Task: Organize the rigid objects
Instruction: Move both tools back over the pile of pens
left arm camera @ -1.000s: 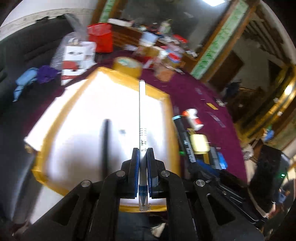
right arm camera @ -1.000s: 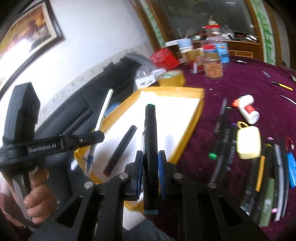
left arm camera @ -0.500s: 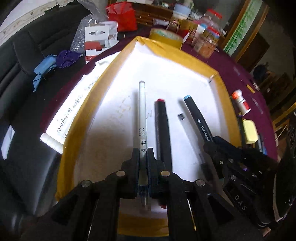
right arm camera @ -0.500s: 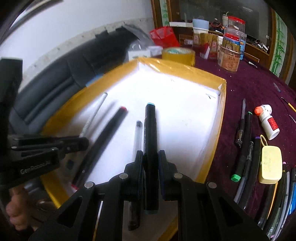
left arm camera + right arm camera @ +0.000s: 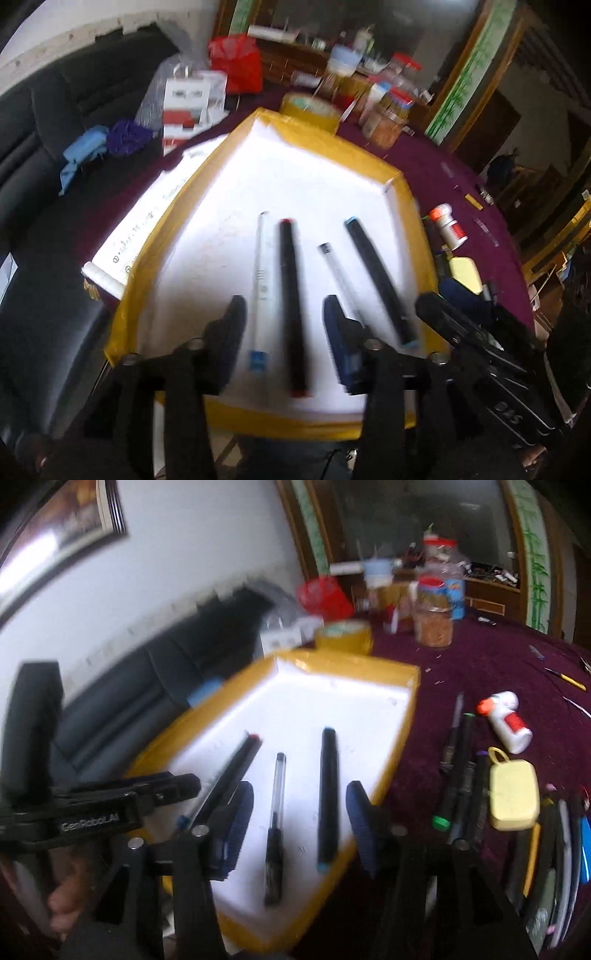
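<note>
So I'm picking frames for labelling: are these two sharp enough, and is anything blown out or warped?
Left wrist view: motion blur smears the left claw and the white pen; the tray floor is glared near white. Right wrist view: blur is strongest on the sofa and jars; the black marker is soft. Both bend straight edges, fisheye style.

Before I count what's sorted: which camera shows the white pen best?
The left wrist view: the white pen lies in full view in the tray. In the right wrist view, the left gripper hides most of it.
</note>
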`<state>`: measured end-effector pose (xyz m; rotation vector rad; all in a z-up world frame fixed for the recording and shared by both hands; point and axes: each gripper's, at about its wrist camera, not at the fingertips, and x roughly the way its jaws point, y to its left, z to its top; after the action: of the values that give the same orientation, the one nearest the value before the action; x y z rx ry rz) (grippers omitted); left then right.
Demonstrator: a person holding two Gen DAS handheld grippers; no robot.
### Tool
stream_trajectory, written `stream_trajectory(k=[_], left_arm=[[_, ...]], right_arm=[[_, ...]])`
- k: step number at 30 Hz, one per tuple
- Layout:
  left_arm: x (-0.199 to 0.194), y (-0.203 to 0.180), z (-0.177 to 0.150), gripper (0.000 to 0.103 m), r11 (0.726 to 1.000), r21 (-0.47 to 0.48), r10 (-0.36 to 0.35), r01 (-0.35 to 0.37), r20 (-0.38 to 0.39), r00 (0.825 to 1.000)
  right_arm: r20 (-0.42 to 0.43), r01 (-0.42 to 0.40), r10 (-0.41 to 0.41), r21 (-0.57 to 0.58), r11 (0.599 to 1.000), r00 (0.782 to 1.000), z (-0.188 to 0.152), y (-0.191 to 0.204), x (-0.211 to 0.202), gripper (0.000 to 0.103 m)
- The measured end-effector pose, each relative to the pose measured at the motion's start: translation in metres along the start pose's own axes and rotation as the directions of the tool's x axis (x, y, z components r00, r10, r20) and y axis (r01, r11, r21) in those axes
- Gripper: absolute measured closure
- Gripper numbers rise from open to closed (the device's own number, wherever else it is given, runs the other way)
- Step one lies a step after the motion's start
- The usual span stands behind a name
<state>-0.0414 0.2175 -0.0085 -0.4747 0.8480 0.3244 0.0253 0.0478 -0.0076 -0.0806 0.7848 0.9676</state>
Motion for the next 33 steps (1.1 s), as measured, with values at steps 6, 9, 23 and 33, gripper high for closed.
stream_trajectory(k=[6,9,23,33], left_arm=[[-0.007,-0.056,-0.019,0.044,0.995,0.063,-0.078,0.077,0.011,0.997],[0.000,-0.086,-0.026,0.044,0.989,0.075,-0.129,0.131,-0.033,0.991],[0.002,-0.165,-0.047,0.043,0.958,0.258,-0.105,0.123,-0.081,0.991],[0.009,-0.195,-0.063,0.043,0.925,0.338,-0.131,0.174,-0.145,0.981]], right_arm=[[0.076,-0.049,0.038,0.148,0.988,0.996,-0.035,-0.052,-0.054,0.052],[0.091,-0.022,0.002,0.213,0.977,0.996,-0.055,-0.082,-0.079,0.052],[0.098,0.084,-0.138,0.424,0.902,0.986,-0.087,-0.185,-0.132,0.053],[-0.049,0.097,-0.084,0.526,0.845,0.995,-0.076,-0.240,-0.104,0.065]])
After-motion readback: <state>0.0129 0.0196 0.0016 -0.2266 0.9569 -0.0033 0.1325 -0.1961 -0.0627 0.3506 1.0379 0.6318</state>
